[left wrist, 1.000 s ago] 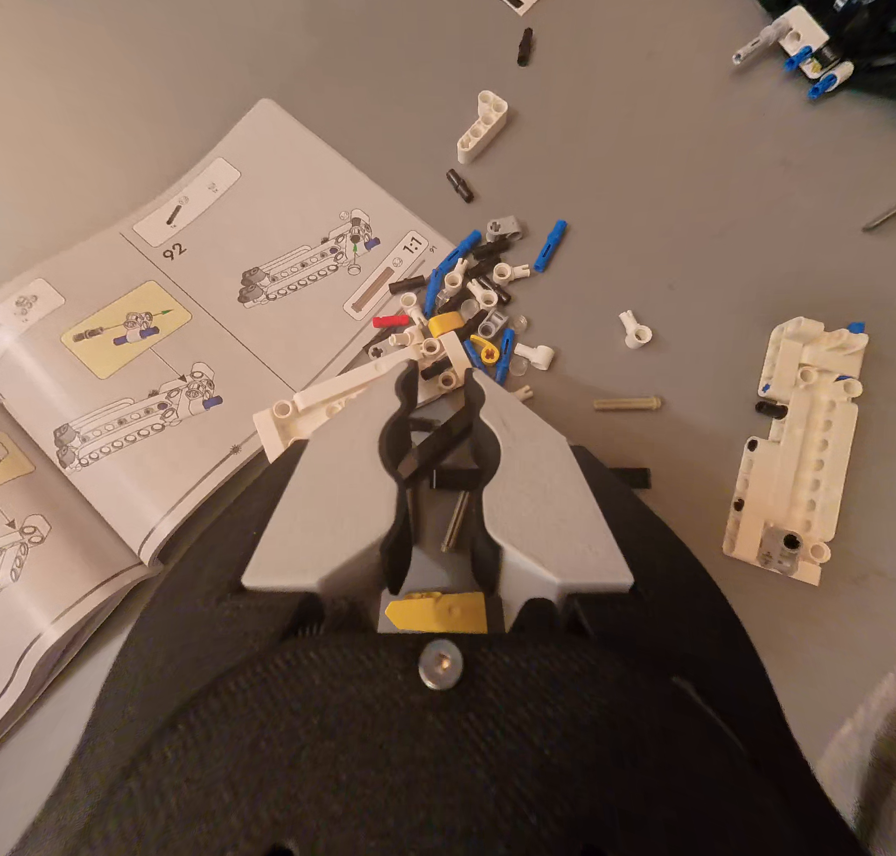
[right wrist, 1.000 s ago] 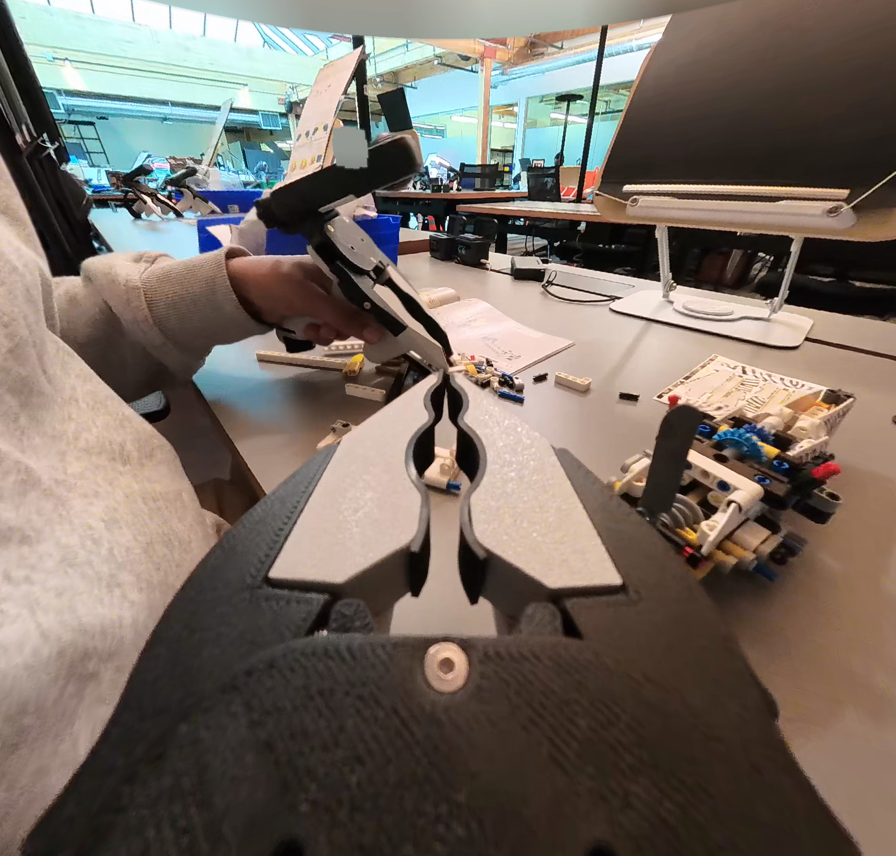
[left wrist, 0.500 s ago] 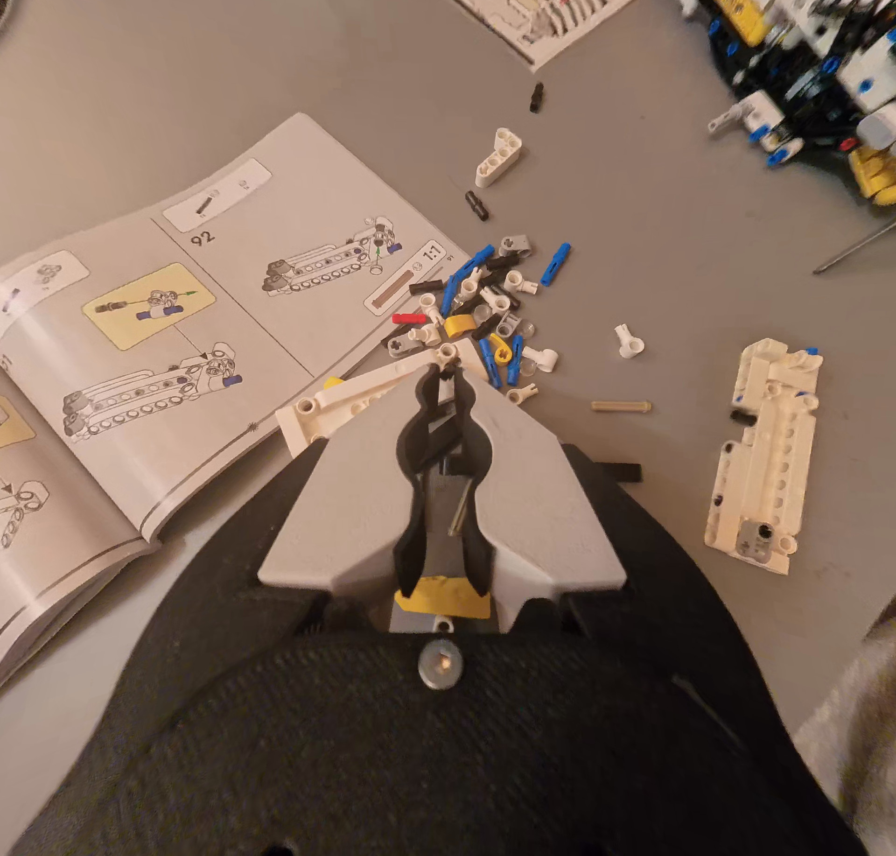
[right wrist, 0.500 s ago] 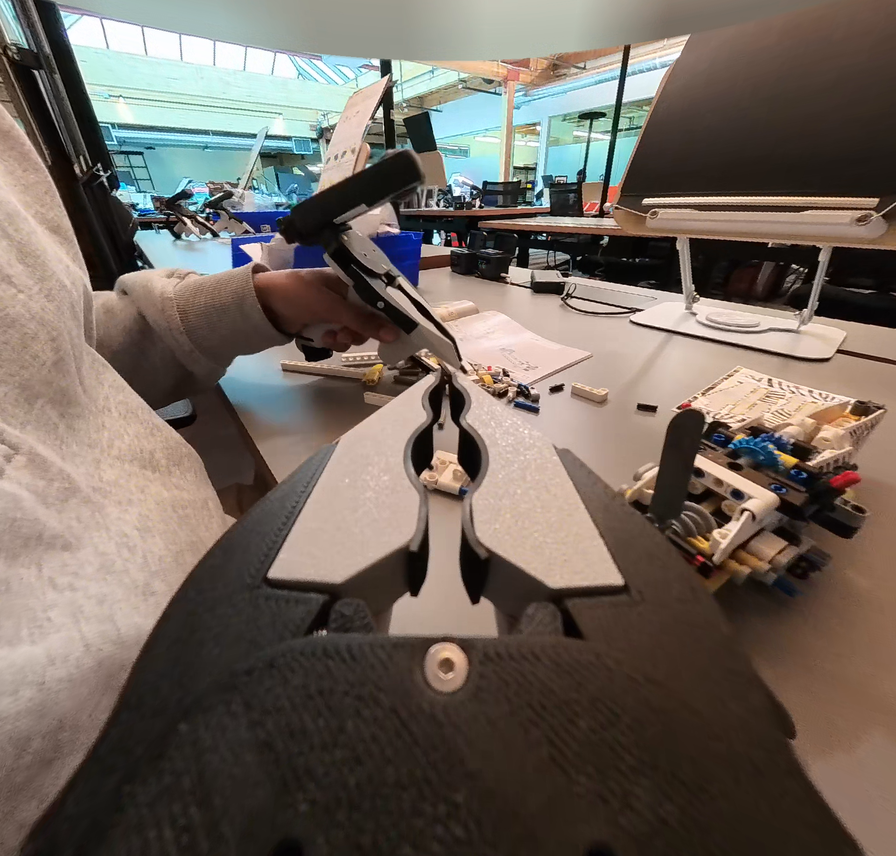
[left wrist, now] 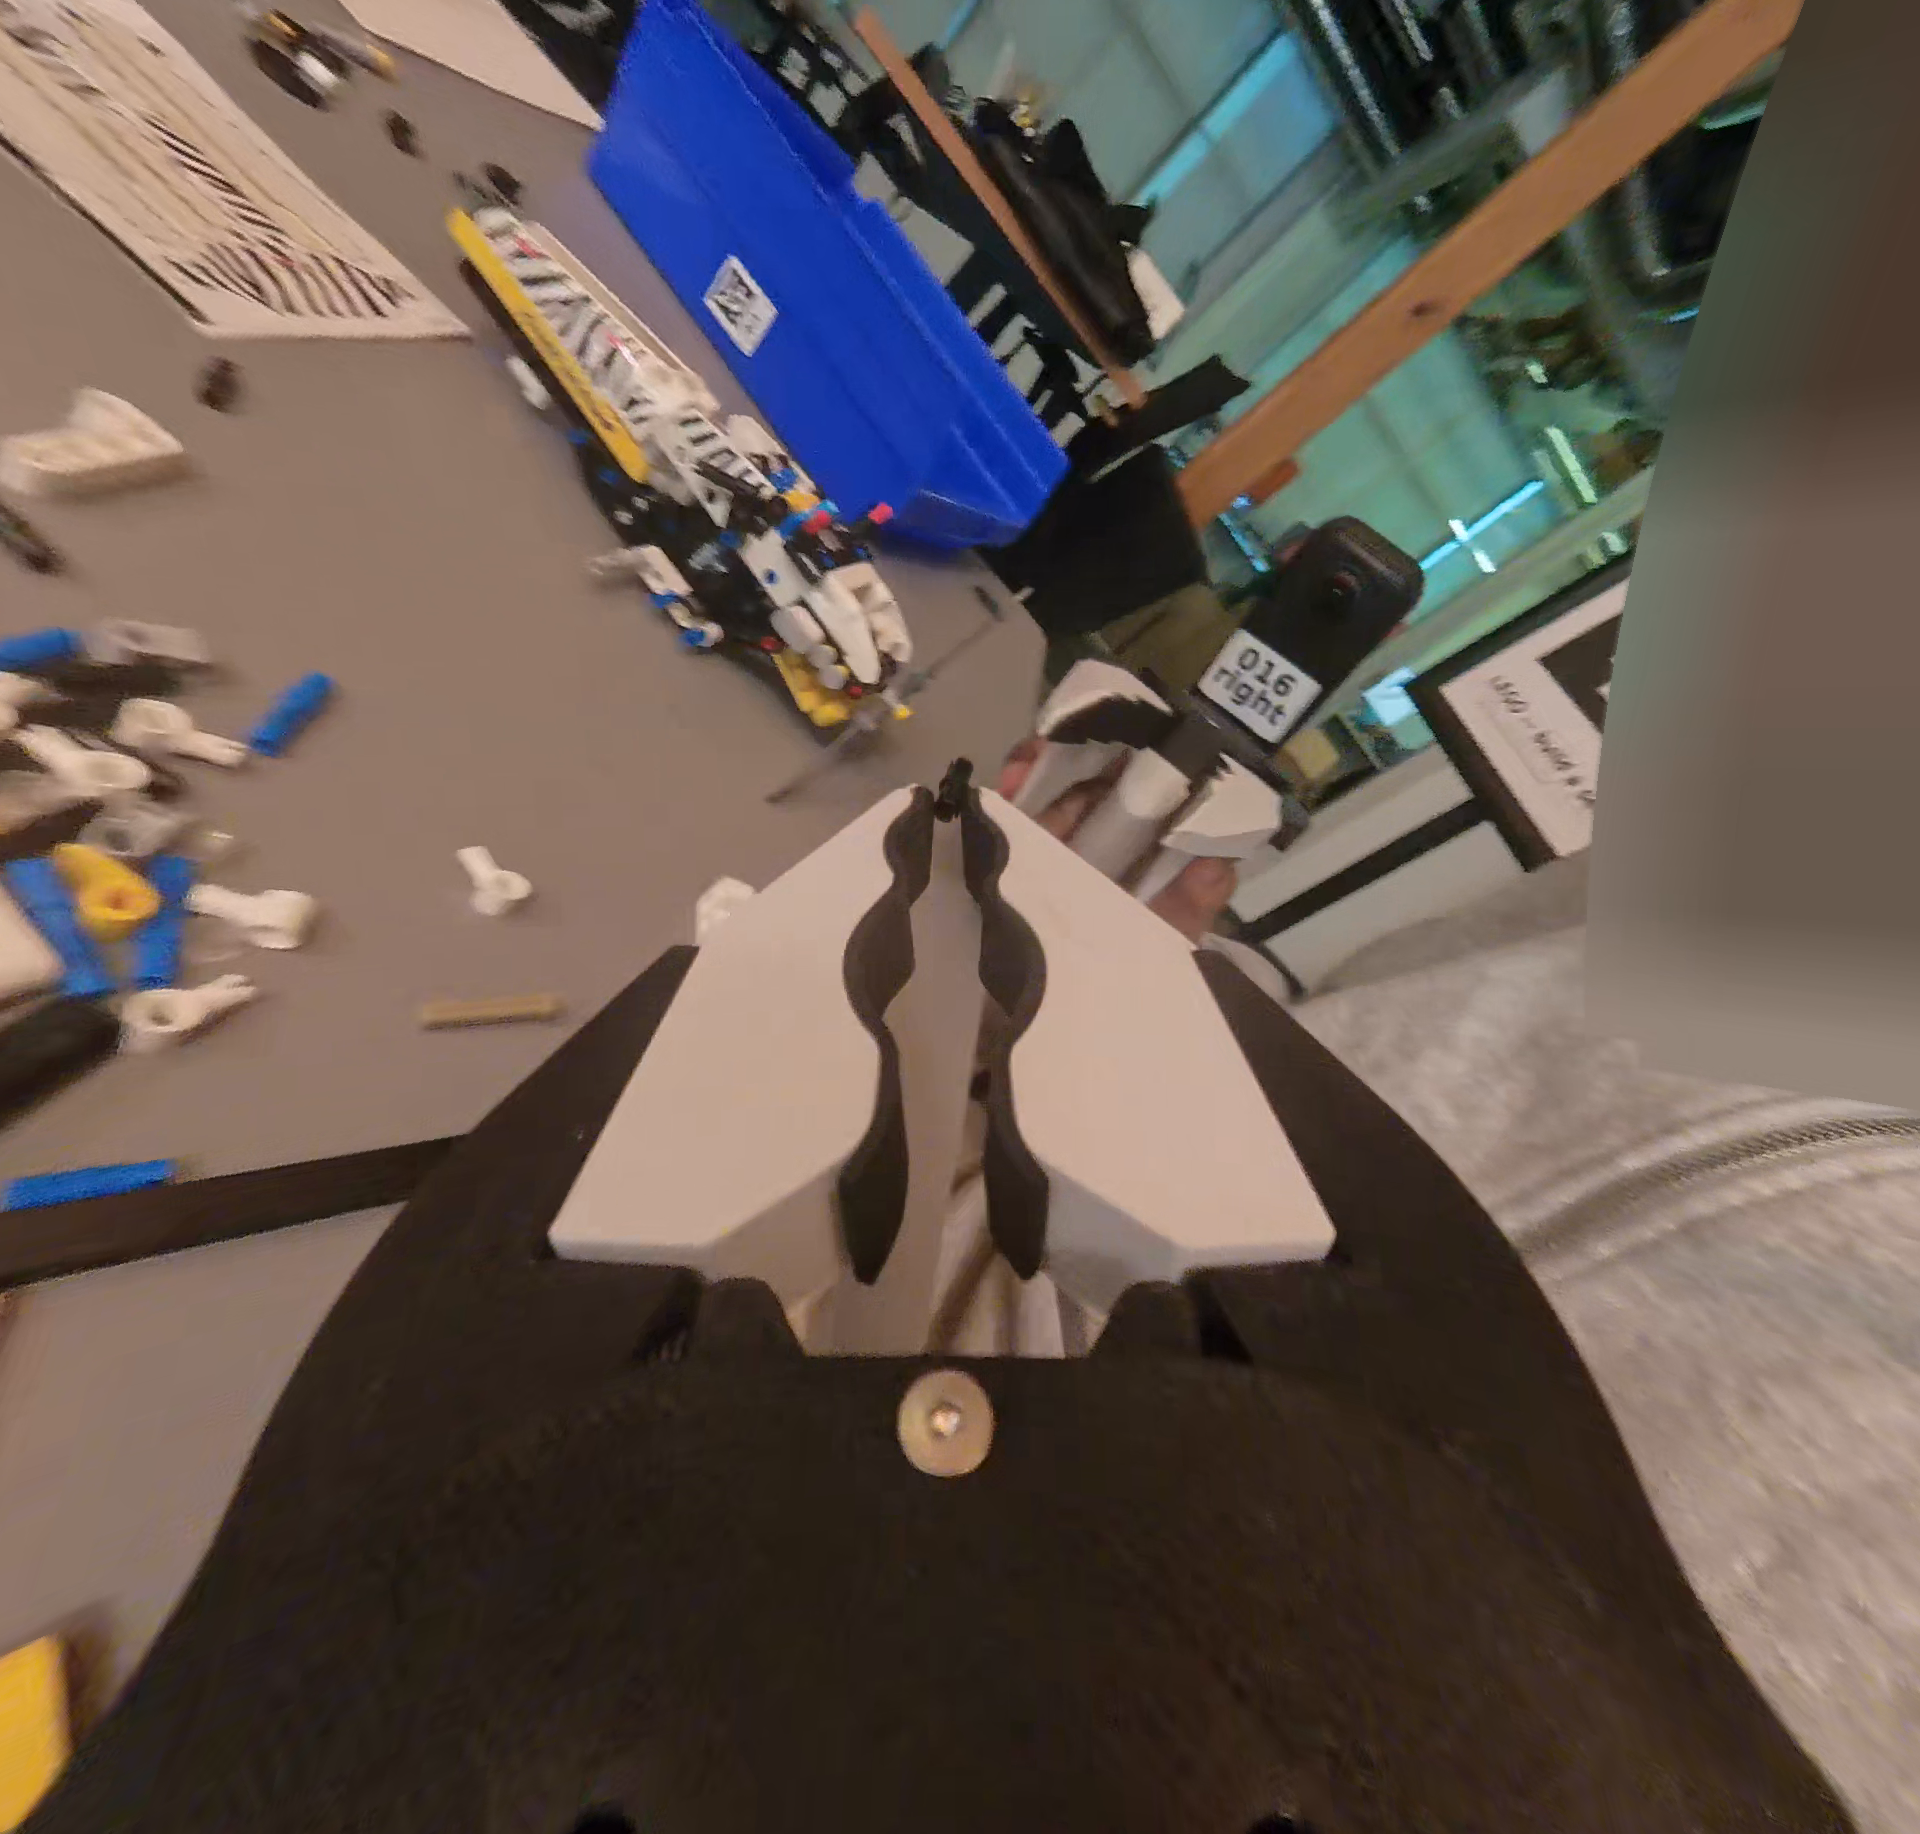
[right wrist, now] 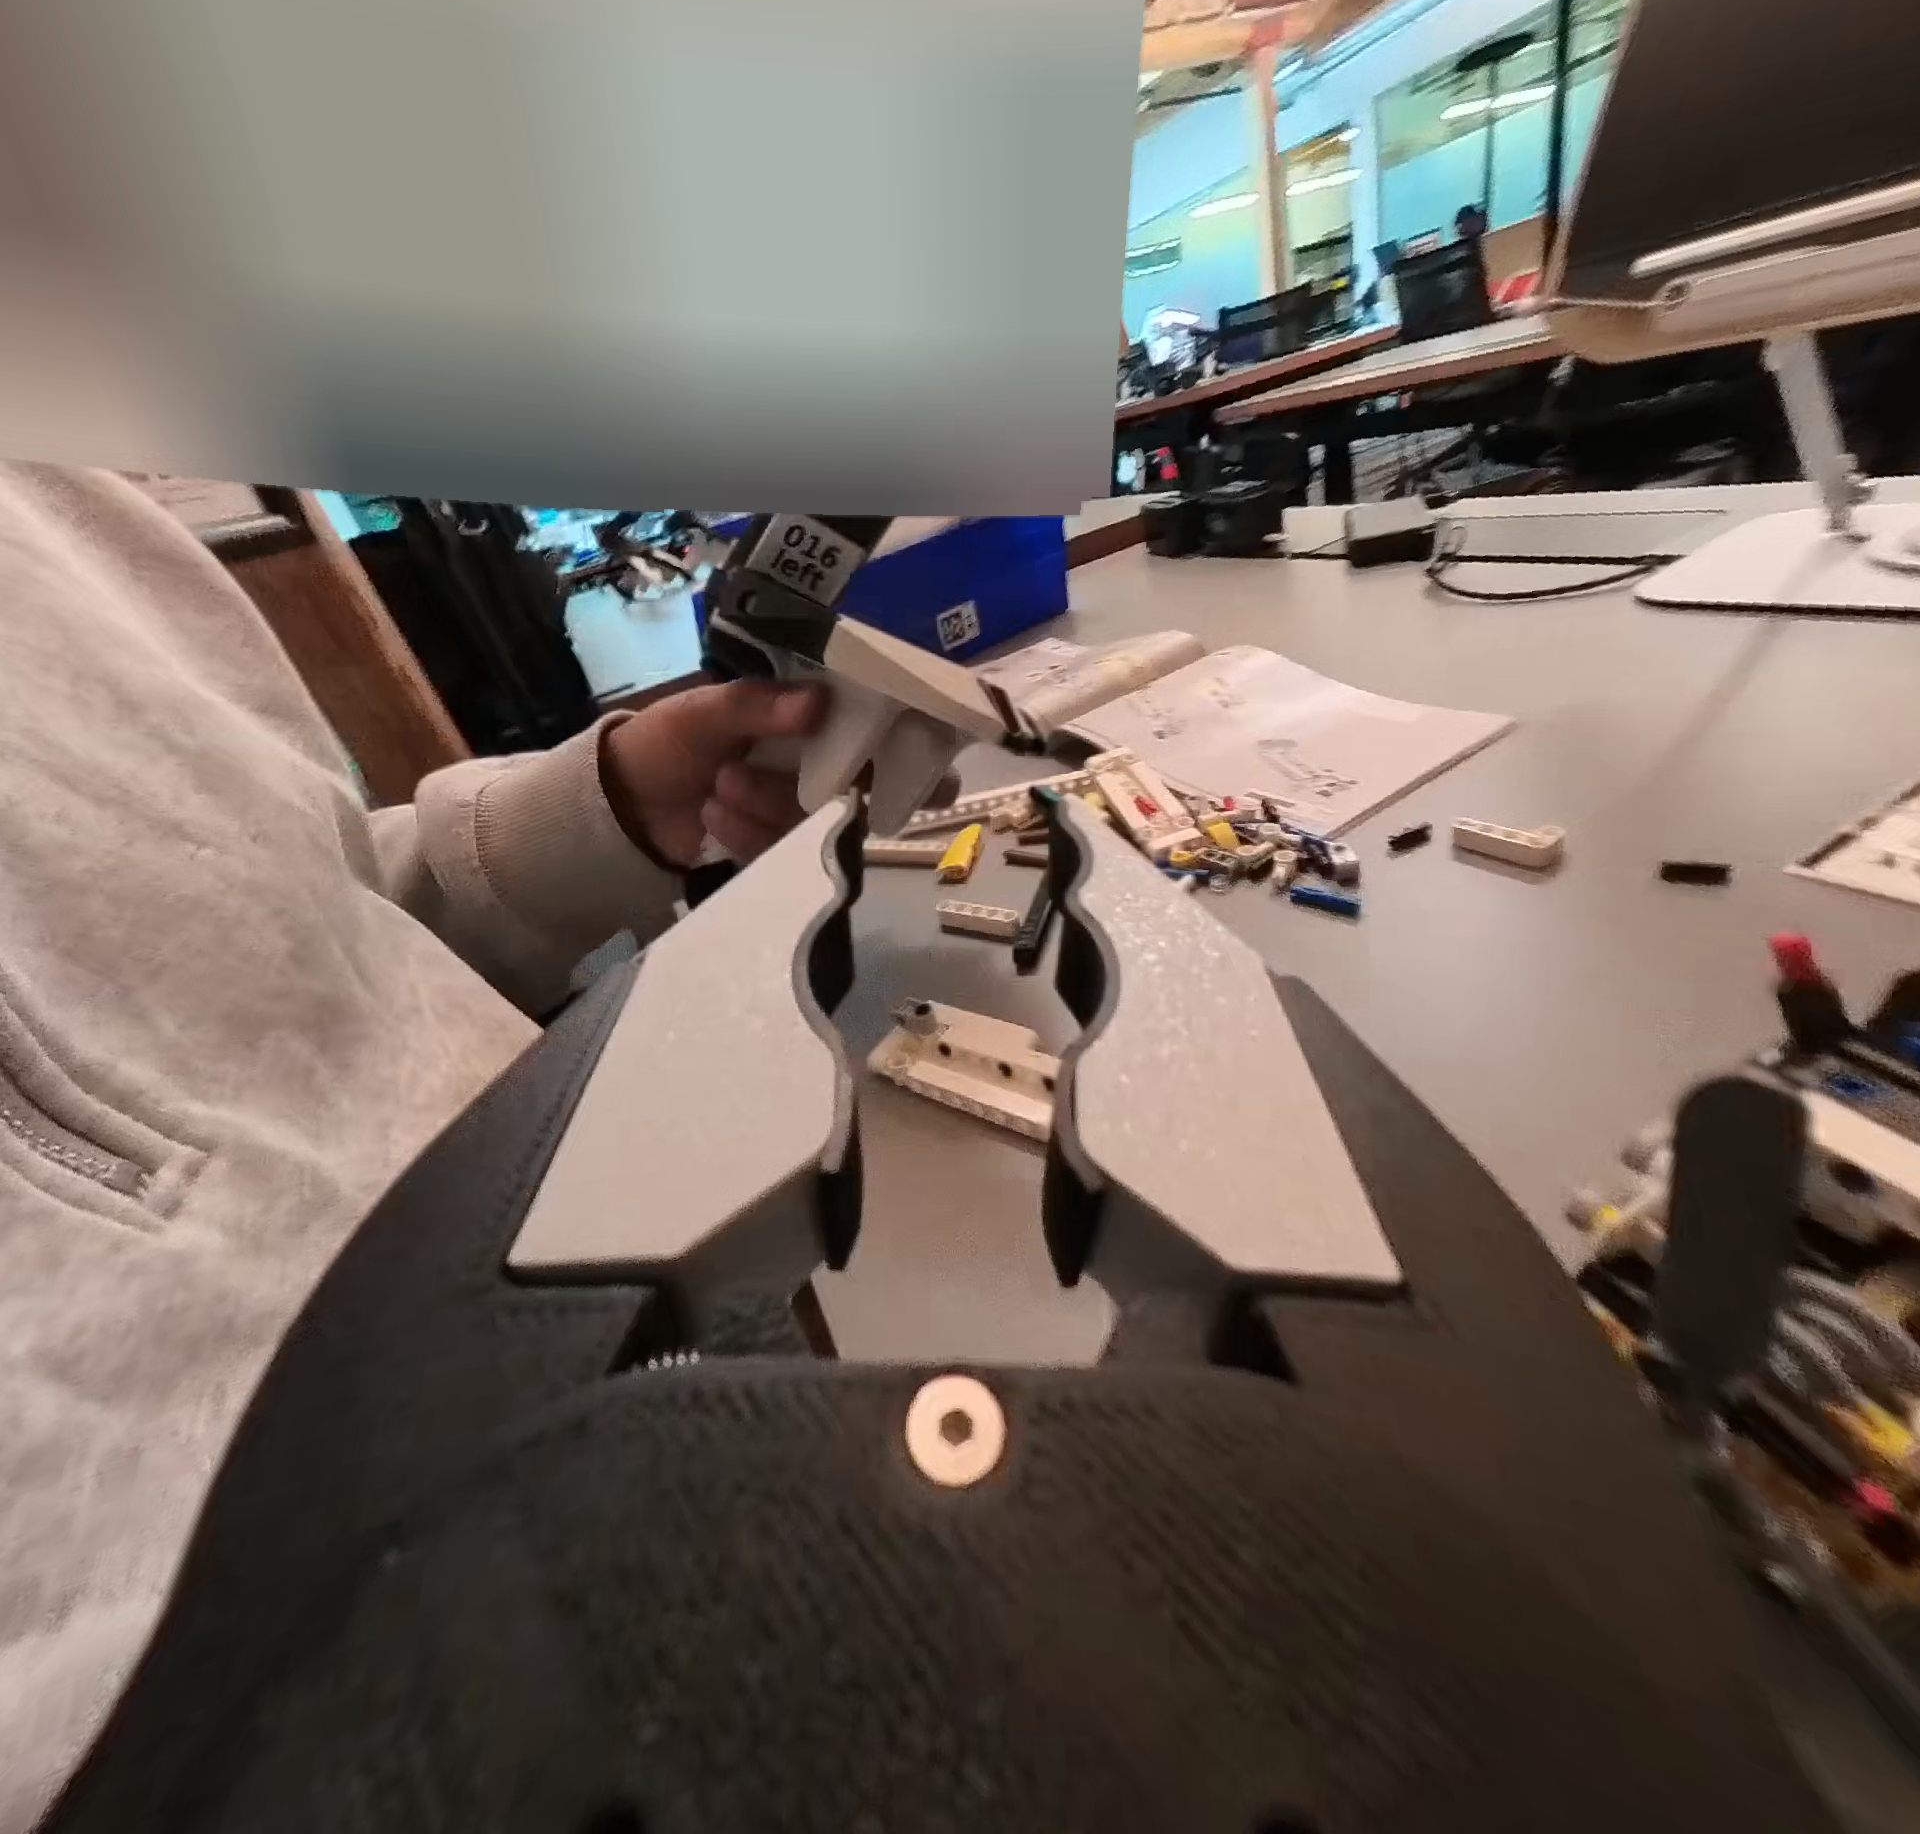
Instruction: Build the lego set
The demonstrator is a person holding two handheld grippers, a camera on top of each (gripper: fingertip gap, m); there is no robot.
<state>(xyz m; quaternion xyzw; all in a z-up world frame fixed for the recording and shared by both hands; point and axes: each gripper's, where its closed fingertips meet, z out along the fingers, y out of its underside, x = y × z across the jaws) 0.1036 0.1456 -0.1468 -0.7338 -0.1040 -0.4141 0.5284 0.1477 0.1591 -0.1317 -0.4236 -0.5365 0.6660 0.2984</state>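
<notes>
My left gripper (left wrist: 948,799) is shut on a small black pin (left wrist: 952,785) and holds it in the air above the table's near edge. It also shows in the right wrist view (right wrist: 1008,737), in a hand. My right gripper (right wrist: 951,828) is open and empty, low over the grey table (right wrist: 1558,953). A white sub-assembly (right wrist: 971,1067) lies flat on the table, seen between its fingers. The right gripper shows just beyond the pin in the left wrist view (left wrist: 1143,797). A pile of loose small pieces (right wrist: 1236,844) lies by the open instruction booklet (right wrist: 1278,724).
The partly built black, white and yellow model (left wrist: 748,537) stands at the right (right wrist: 1818,1161). A blue bin (left wrist: 831,309) is beyond it. A black beam (right wrist: 1034,911), a white L-shaped beam (right wrist: 1507,839) and a sticker sheet (left wrist: 156,174) lie on the table. A grey sleeve (right wrist: 208,953) is at my left. About 6 cm separates my left fingertips from my right. Both grippers' tips are roughly 20 cm from the white L-shaped beam (right wrist: 1507,839). The left camera catches it too, in the left wrist view (left wrist: 128,439).
My left gripper closed on a black pin at the pile, lifted it and swung right toward the right gripper. My right gripper opened.
</notes>
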